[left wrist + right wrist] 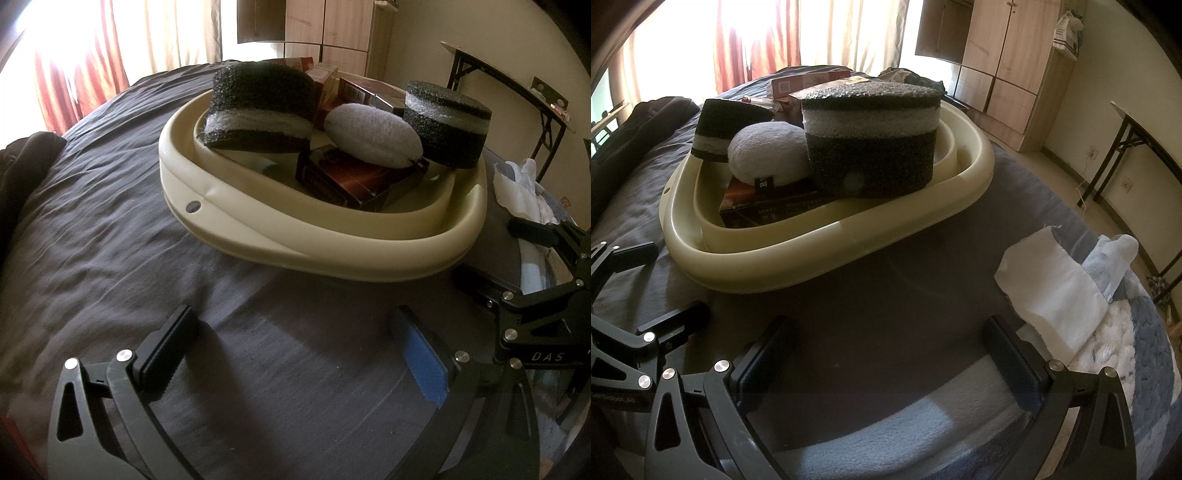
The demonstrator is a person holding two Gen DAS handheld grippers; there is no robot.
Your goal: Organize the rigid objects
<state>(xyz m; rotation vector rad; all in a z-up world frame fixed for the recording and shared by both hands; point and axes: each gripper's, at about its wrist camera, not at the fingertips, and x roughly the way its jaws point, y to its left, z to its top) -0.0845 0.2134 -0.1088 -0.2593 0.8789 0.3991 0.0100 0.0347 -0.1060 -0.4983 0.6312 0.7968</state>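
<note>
I see a cream plastic tub [325,254] sitting on a bed covered with a dark grey sheet [110,229]. Inside it are two round black foam blocks with a white band, a white oval pad [373,133] and several dark red boxes [354,181]. The pad lies on top of the nearest red box, between the two blocks.

My left claw [295,354] hovers low over the sheet just in front of the tub, its fingers spread wide and holding nothing. My right claw [886,354] is also spread wide and empty, over the near edge of the bed.

From the left wrist view, the left foam block [258,110] sits tilted against the tub's far wall, and the right foam block [447,122] stands at the tub's right end. This view also catches part of the other claw at its right edge.

The right wrist view shows more — a folded white cloth [1052,291] lying on a blue and white fleece blanket [1119,350], to the right of the tub and apart from it. It also shows a small black label on the white pad, and pale boxes [809,83] beyond the tub, though I cannot tell whether they are inside it.
</note>
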